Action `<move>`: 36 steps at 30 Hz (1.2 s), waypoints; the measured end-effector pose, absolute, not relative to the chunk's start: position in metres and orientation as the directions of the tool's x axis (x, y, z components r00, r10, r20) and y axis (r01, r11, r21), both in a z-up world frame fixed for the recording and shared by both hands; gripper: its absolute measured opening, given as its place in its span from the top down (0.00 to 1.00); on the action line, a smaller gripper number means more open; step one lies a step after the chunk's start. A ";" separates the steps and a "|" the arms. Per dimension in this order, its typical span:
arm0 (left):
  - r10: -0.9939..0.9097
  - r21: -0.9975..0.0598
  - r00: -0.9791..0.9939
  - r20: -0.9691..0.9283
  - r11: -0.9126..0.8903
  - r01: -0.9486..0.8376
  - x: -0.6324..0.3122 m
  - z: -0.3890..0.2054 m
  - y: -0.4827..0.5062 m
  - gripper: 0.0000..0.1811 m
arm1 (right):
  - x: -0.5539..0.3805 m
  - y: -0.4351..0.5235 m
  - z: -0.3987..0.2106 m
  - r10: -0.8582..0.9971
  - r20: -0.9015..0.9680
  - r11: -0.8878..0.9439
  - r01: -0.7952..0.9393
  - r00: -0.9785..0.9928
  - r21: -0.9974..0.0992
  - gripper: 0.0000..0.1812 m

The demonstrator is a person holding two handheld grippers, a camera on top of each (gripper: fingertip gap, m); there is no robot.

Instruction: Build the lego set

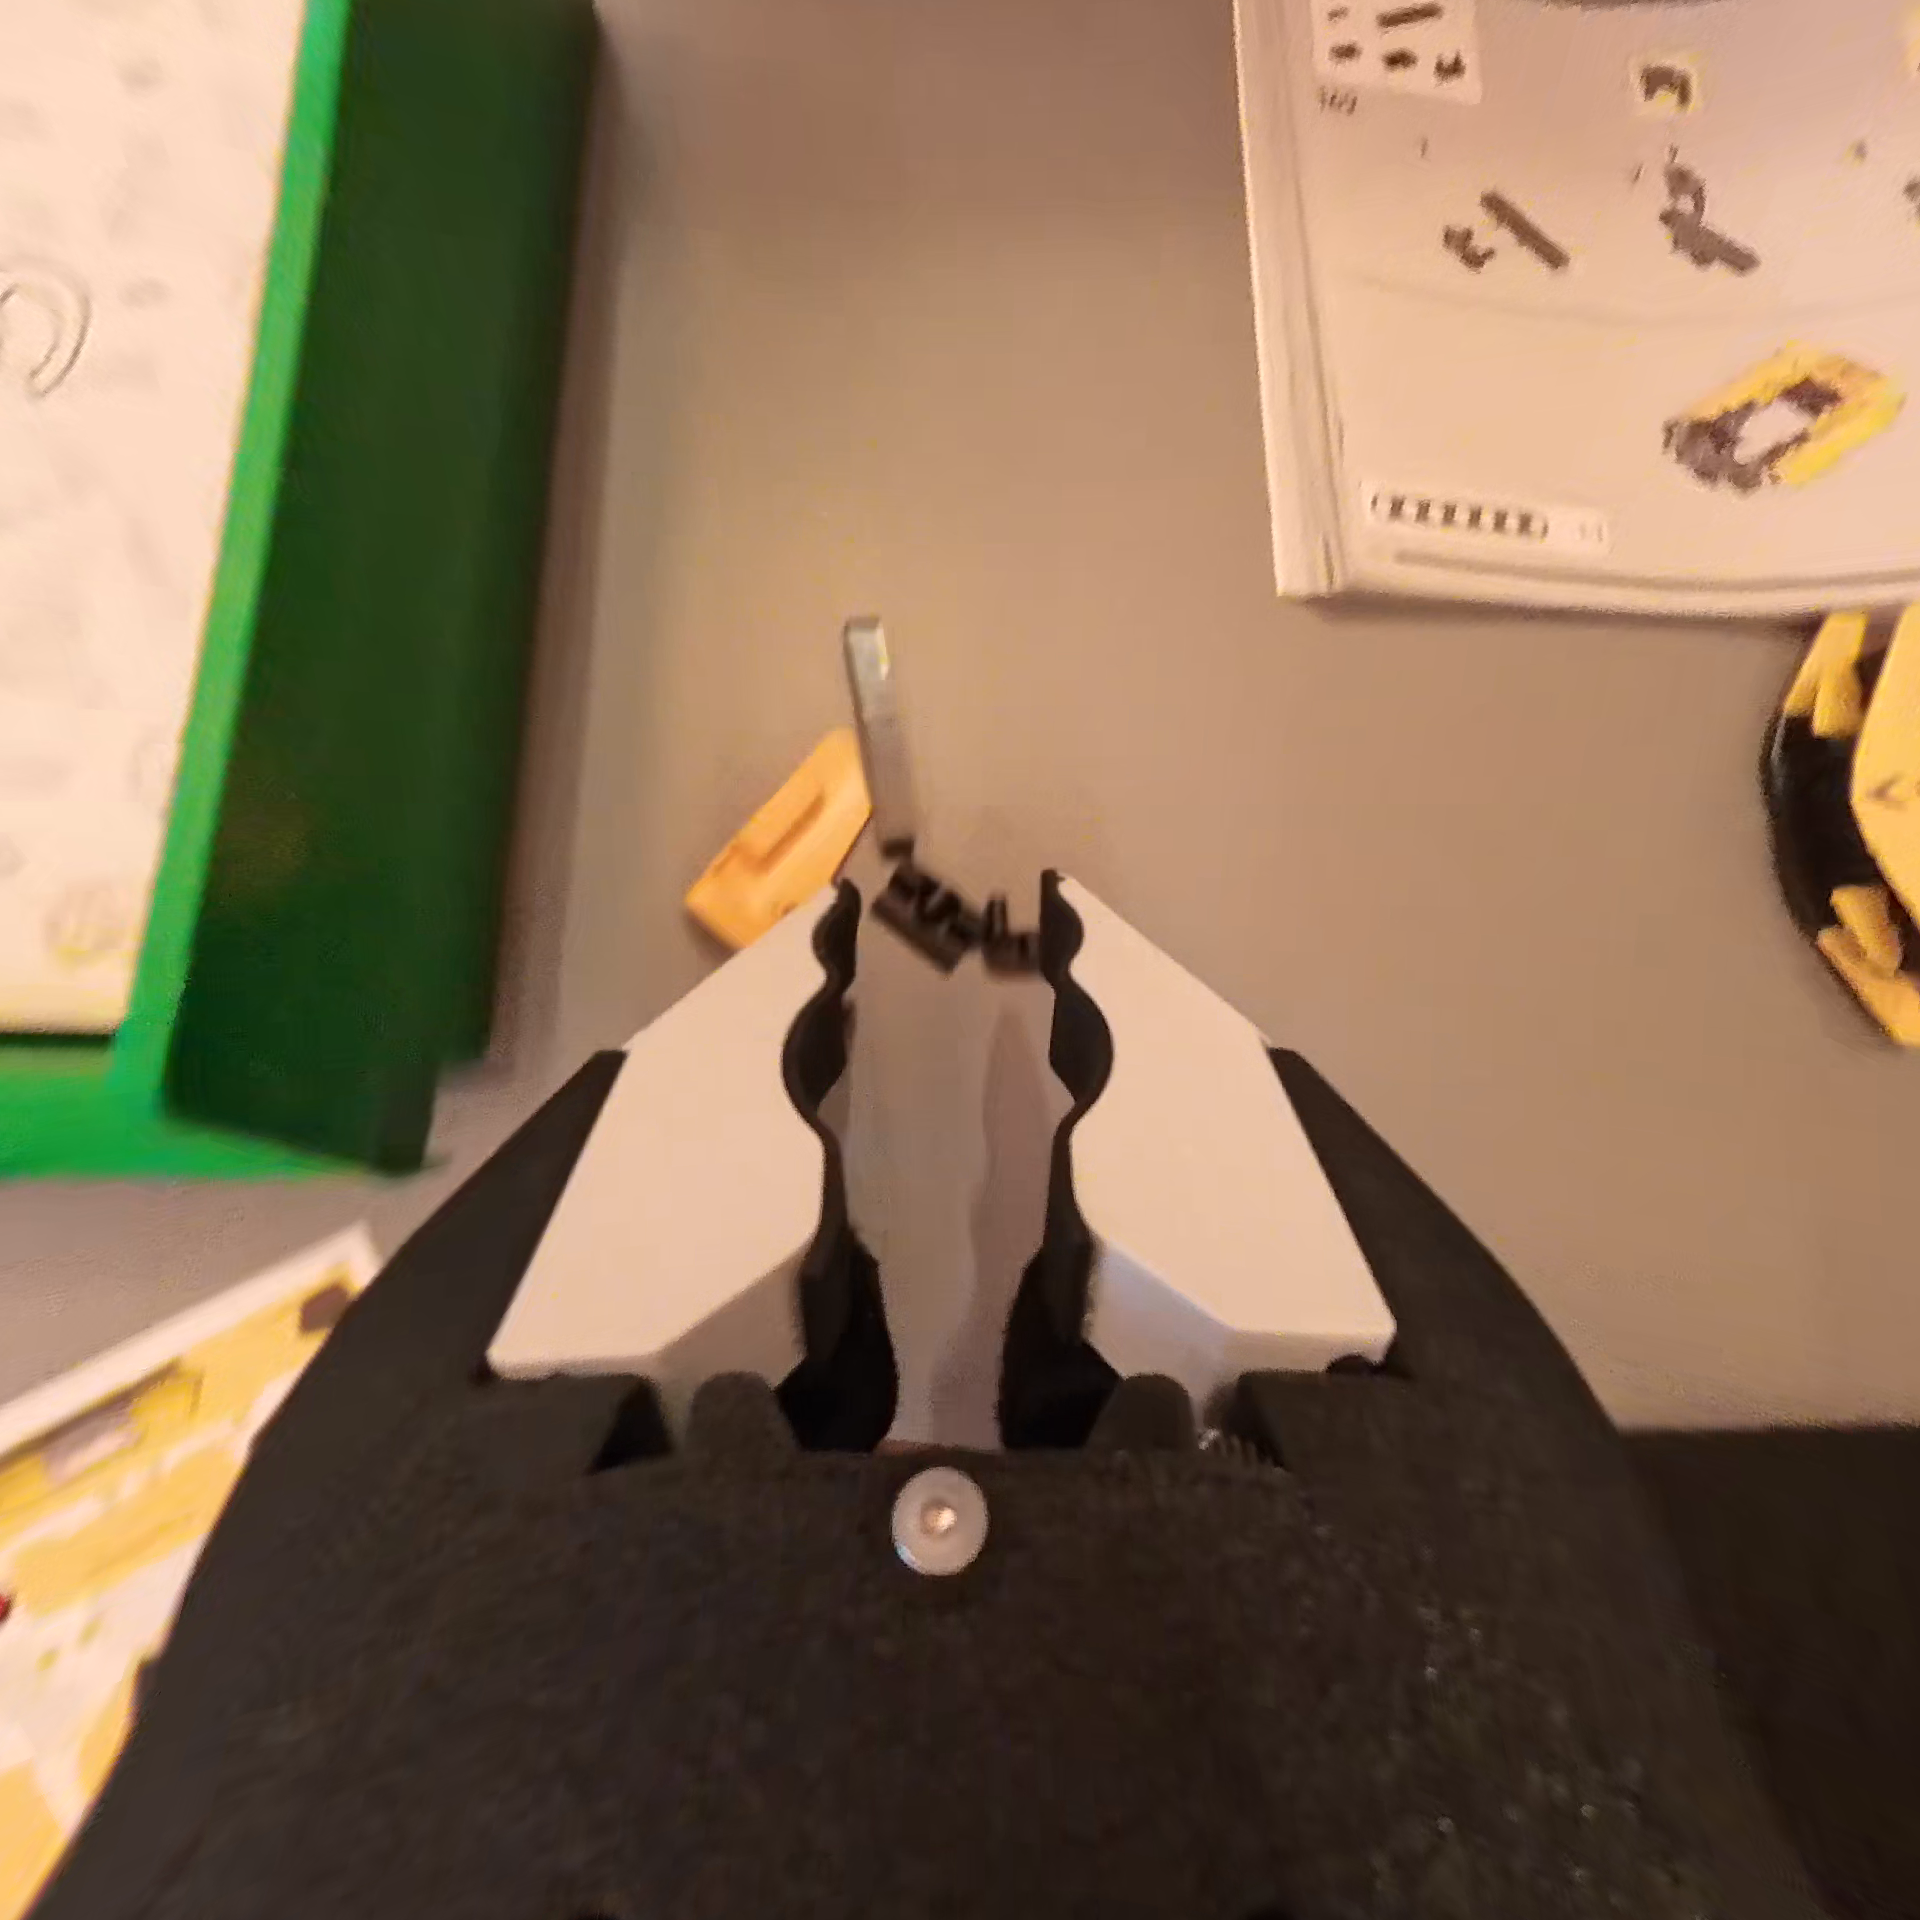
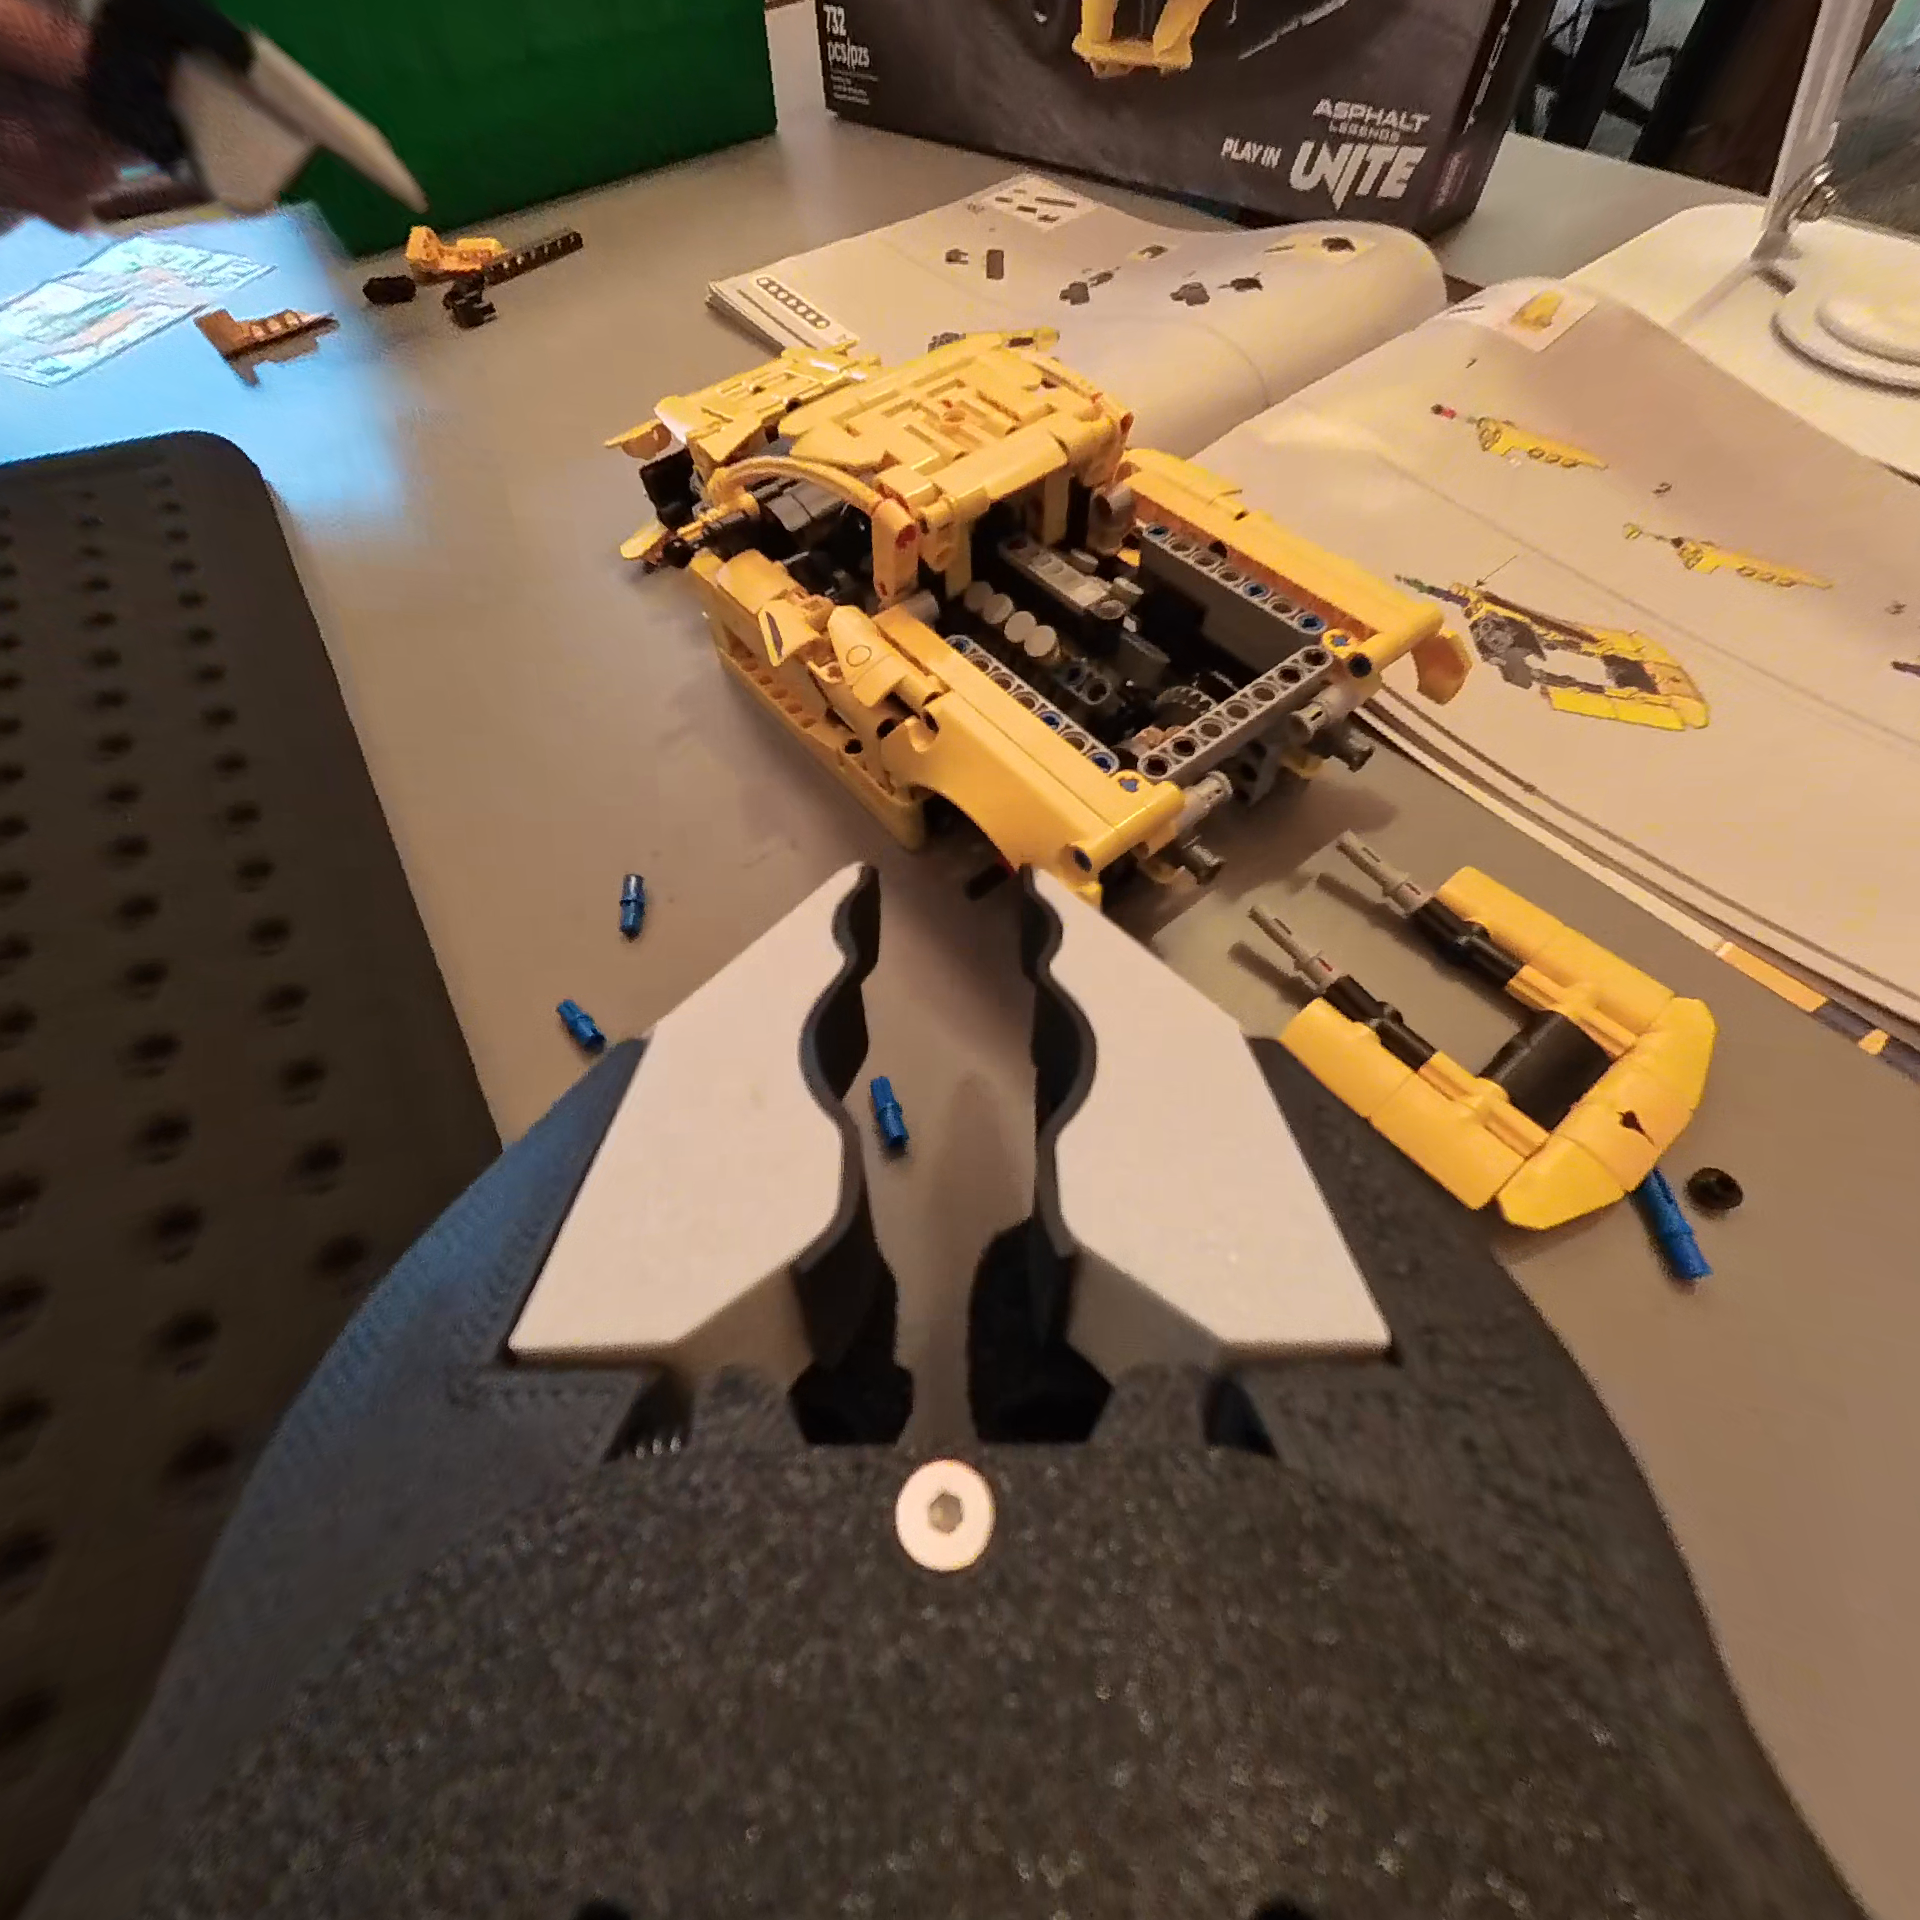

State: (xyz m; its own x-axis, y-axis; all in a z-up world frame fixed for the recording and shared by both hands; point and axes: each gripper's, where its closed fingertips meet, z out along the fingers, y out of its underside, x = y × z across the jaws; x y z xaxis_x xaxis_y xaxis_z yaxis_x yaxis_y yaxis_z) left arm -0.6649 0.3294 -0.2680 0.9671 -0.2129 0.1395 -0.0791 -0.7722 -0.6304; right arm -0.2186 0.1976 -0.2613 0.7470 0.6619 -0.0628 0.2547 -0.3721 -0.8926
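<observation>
The half-built yellow car point(image 2: 997, 582) stands on the grey table, also at the right edge of the left wrist view point(image 1: 1860, 831). My right gripper point(image 2: 948, 888) is open and empty, with its tips just short of the car's near corner. A yellow U-shaped subassembly point(image 2: 1507, 1081) lies to its right. My left gripper point(image 1: 948, 904) is open above small black pieces point(image 1: 920, 920), a grey beam point(image 1: 883, 727) and a yellow piece point(image 1: 779, 842). It also shows at the far left of the right wrist view point(image 2: 312, 135), above those pieces point(image 2: 468, 270).
Several blue pins point(image 2: 888, 1112) lie loose near my right gripper. The open instruction booklet point(image 2: 1558, 727) lies right of the car. A green box point(image 1: 343, 520) and the set's box point(image 2: 1143, 104) stand at the back. A black perforated mat point(image 2: 156, 831) lies at the left. The gap from one gripper's tips to the other's is roughly 45 cm. The left gripper is farther from the yellow U-shaped subassembly point(image 2: 1507, 1081), some 55 cm, than the right, some 11 cm.
</observation>
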 end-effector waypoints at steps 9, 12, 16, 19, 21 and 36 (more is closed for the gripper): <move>-0.216 -0.488 0.976 0.024 -0.855 -0.177 -0.657 -0.298 0.374 0.90 | -0.212 0.199 -0.260 0.643 -0.133 -0.412 0.194 0.754 -0.890 0.86; -0.217 -0.469 0.976 -0.007 -0.861 -0.195 -0.663 -0.299 0.379 0.97 | -0.212 0.199 -0.260 0.646 -0.164 -0.425 0.173 0.745 -0.889 0.86; -0.283 -0.432 0.959 -0.017 -0.863 -0.262 -0.663 -0.299 0.380 0.97 | -0.213 0.197 -0.258 0.656 -0.189 -0.430 0.157 0.730 -0.889 0.86; -0.389 -0.399 0.919 -0.060 -0.835 -0.379 -0.660 -0.300 0.382 0.97 | -0.215 0.196 -0.253 0.668 -0.196 -0.413 0.137 0.718 -0.900 0.87; -0.455 -0.372 0.886 -0.094 -0.809 -0.455 -0.657 -0.301 0.385 0.97 | -0.215 0.196 -0.246 0.675 -0.202 -0.393 0.114 0.710 -0.912 0.87; -0.969 -0.252 0.244 -0.036 -0.227 -0.941 -0.553 -0.246 0.395 1.00 | -0.271 0.211 -0.171 0.779 -0.229 -0.248 -0.049 0.583 -0.968 0.87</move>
